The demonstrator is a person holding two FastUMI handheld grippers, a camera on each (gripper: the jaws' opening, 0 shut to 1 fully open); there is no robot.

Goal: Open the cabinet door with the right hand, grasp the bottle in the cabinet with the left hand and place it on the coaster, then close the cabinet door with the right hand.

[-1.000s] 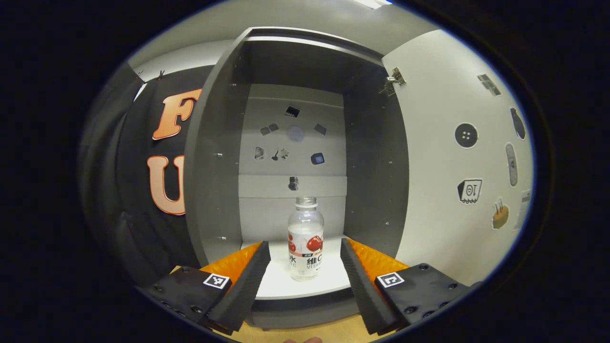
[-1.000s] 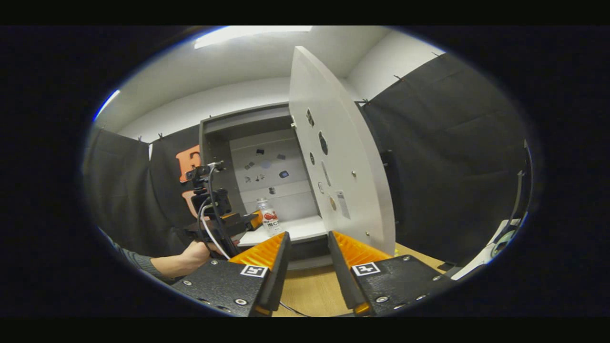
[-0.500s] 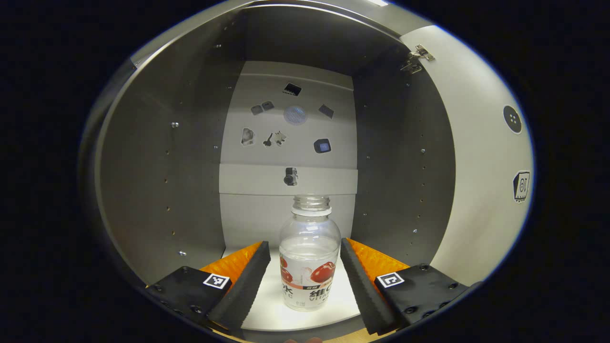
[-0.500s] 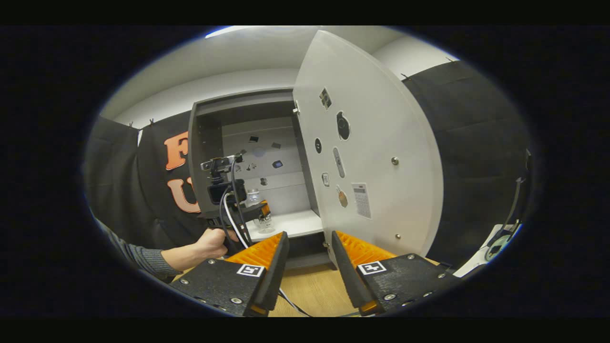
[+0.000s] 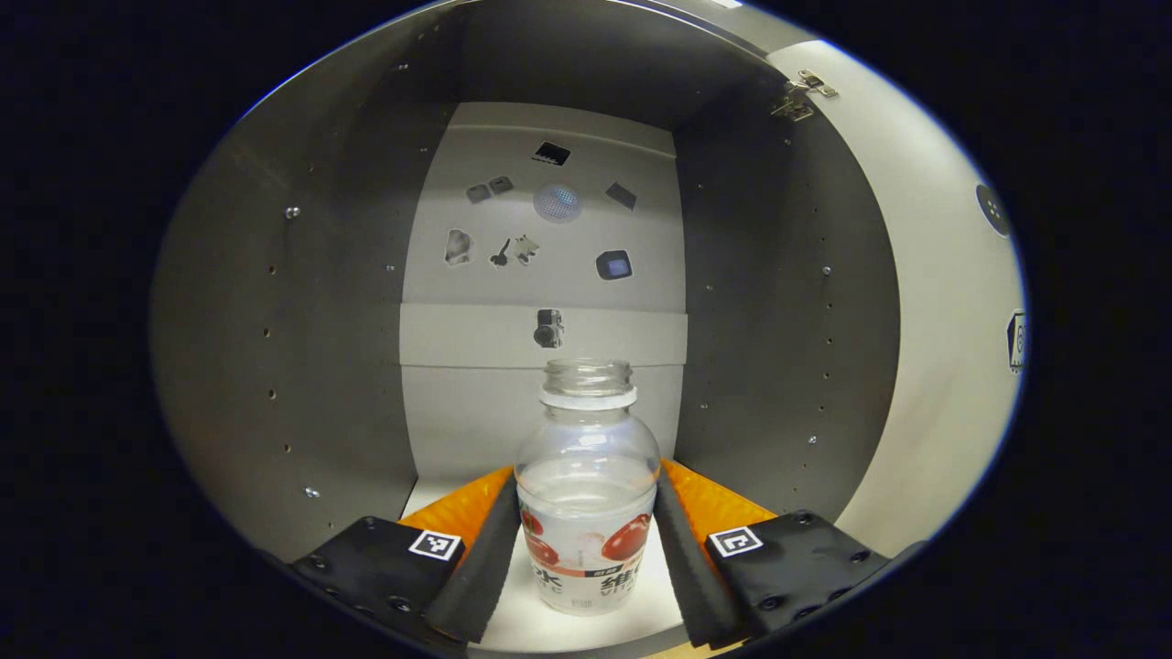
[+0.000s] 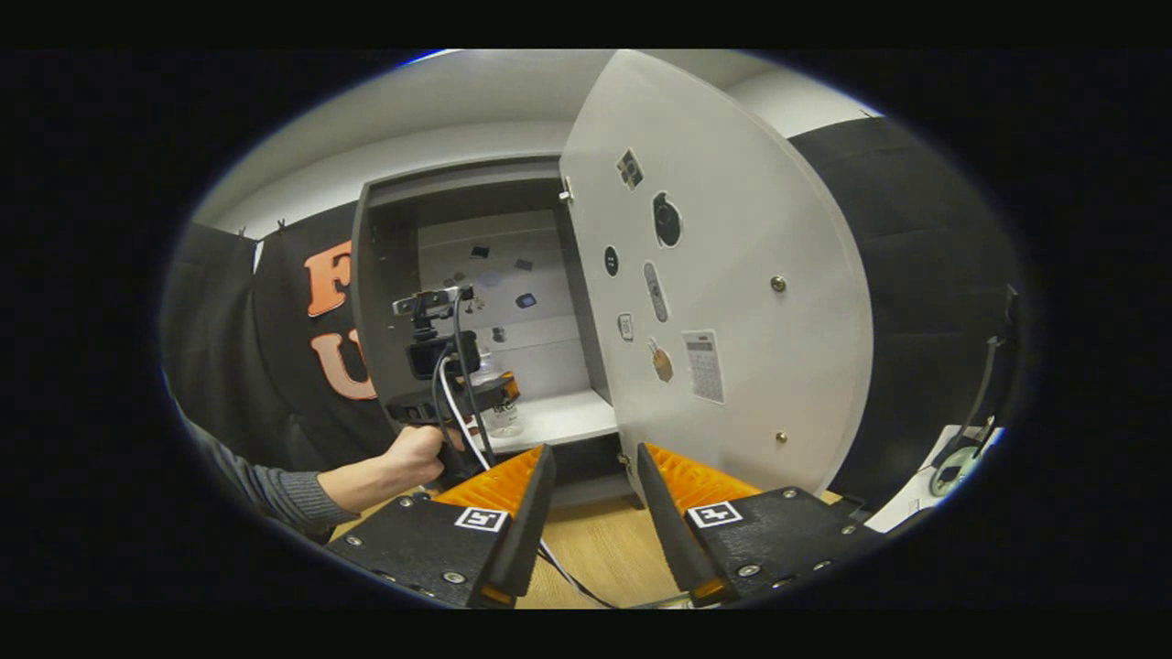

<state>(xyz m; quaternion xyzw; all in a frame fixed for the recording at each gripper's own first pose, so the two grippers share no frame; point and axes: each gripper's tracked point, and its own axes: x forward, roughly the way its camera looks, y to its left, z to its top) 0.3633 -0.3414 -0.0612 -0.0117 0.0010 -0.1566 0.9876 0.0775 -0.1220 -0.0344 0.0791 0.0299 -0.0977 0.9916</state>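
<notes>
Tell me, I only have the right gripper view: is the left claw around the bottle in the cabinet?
Observer: Yes. In the left gripper view, the bottle stands upright between the left claw's fingers. They look open; I cannot tell whether they touch it.
Operator: Is it capped?
Observer: No, the neck is open.
Operator: How full?
Observer: Clear liquid reaches just above the label.
</notes>
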